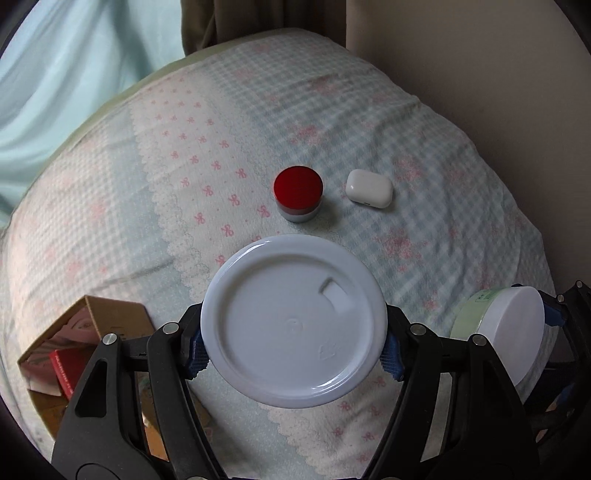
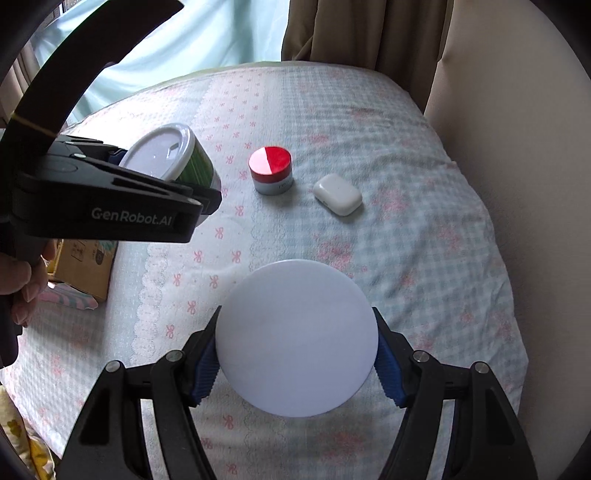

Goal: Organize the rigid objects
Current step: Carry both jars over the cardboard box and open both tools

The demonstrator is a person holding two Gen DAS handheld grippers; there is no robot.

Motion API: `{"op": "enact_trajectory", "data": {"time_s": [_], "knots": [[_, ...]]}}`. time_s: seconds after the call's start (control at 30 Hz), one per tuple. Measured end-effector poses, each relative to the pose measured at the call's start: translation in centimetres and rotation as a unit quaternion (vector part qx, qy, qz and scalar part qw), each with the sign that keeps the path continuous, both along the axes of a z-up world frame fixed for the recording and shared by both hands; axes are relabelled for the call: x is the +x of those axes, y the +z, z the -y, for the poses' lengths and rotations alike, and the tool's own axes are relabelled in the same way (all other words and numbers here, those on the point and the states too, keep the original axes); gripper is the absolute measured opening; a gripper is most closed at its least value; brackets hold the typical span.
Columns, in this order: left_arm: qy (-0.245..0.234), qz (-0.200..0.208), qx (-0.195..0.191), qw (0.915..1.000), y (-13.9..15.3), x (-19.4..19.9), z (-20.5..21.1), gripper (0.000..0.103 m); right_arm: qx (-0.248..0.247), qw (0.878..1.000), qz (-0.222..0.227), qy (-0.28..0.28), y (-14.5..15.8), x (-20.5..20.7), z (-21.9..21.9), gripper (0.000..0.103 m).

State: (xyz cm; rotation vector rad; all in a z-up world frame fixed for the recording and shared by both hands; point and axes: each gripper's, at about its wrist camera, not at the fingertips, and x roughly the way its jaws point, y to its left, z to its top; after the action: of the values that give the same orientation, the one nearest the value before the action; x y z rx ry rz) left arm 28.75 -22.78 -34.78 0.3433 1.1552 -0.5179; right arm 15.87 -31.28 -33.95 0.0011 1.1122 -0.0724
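Bed or padded surface under a quilted cover (image 2: pixel 424 221), pale blue check with pink bows; curtains (image 2: pixel 351 33) behind, beige wall to the right.

Far left, off the cover's edge: an open cardboard box (image 1: pixel 110 314) with a red packet and other small cartons already inside. Judged to be the collecting place, though nothing confirms it.

Left gripper (image 1: pixel 293 345): blue pads clamped on both sides of a green-striped canister (image 2: pixel 184 158), seen from above as its white lid with a pour tab. Canister looks lifted clear of the cover.

Middle of the cover: red-lidded jar (image 1: pixel 298 199) standing upright, untouched. Just to its right, apart from it, a white earbud case (image 1: pixel 368 191) lying flat.

Right gripper (image 2: pixel 295 356): jaws closed on a white-lidded tub (image 1: pixel 509 332) with pale green sides; whether it is clear of the cover is hard to tell from above.

Progress: some items boxed, two in hand and not yet placed, two left on the cover. Roughly midway.
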Motion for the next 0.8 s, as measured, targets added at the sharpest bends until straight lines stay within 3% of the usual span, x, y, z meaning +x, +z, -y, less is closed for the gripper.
{"op": "enact_trajectory", "data": {"time_s": [0.23,0.4,0.67,0.8], "knots": [[0.052,0.034,-0.037,0.9974,8.2,-2.6,-4.4,0.068,-0.006,0.999,0.039,0.019,8.7,-1.3,-1.8,0.067],[0.095,0.058,-0.043,0.9929,13.1,-4.6,-9.3,0.068,0.009,0.997,0.061,0.043,13.5,-1.4,-4.2,0.067],[0.161,0.076,-0.049,0.9828,17.2,-7.1,-19.6,0.068,0.043,0.992,0.079,0.086,18.4,-0.4,-11.1,0.067],[0.172,0.076,-0.054,0.9806,18.4,-8.5,-25.5,0.068,0.053,0.991,0.072,0.095,20.0,0.2,-15.4,0.067]]}}
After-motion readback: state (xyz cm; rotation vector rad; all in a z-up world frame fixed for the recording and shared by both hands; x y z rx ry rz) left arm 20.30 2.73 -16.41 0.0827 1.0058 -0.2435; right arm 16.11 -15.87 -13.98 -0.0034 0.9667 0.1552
